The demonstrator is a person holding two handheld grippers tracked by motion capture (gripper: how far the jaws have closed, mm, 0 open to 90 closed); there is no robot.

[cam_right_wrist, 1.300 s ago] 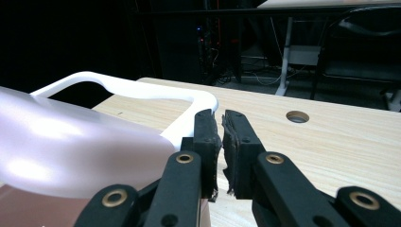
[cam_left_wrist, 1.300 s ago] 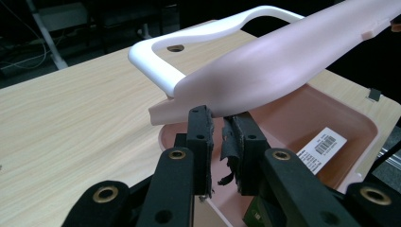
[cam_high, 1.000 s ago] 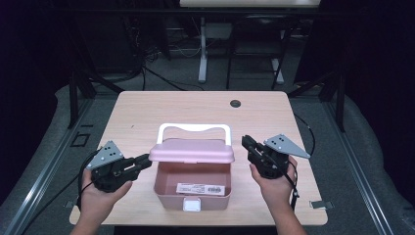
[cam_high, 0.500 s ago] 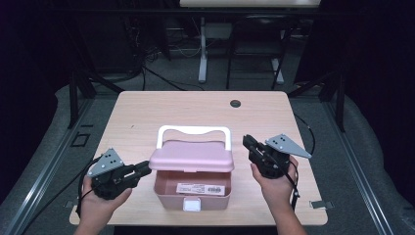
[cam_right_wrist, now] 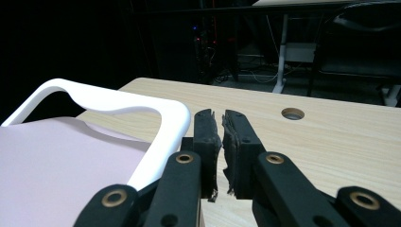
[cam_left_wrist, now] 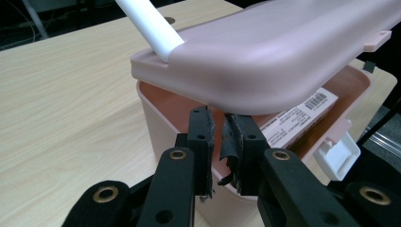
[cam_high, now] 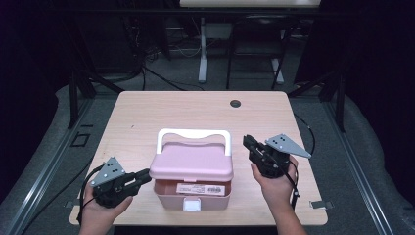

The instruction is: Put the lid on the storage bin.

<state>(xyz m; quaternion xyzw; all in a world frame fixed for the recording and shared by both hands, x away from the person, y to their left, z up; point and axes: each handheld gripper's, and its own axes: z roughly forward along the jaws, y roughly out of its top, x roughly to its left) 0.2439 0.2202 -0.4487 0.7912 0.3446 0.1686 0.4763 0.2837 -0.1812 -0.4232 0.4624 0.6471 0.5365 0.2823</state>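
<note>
Left hand-held gripper point(cam_high: 143, 176) has dropped lower beside the pink box point(cam_high: 192, 193).
Both hand-held grippers nearly closed, empty; right one point(cam_high: 248, 142) beside white handle point(cam_high: 193, 134).

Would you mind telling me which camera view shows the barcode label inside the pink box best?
The left gripper view: the barcode label lies close inside the pink box, under the raised lid. The high view shows the label small, beneath the lid's front edge. The right gripper view gives the lid's top and white handle.

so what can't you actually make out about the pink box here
- Inside of the pink box: high view, lid covers most of it.
- Label print: left gripper view, too small, partly under the lid.
- White handle: right gripper view, near end behind the right gripper.
</note>
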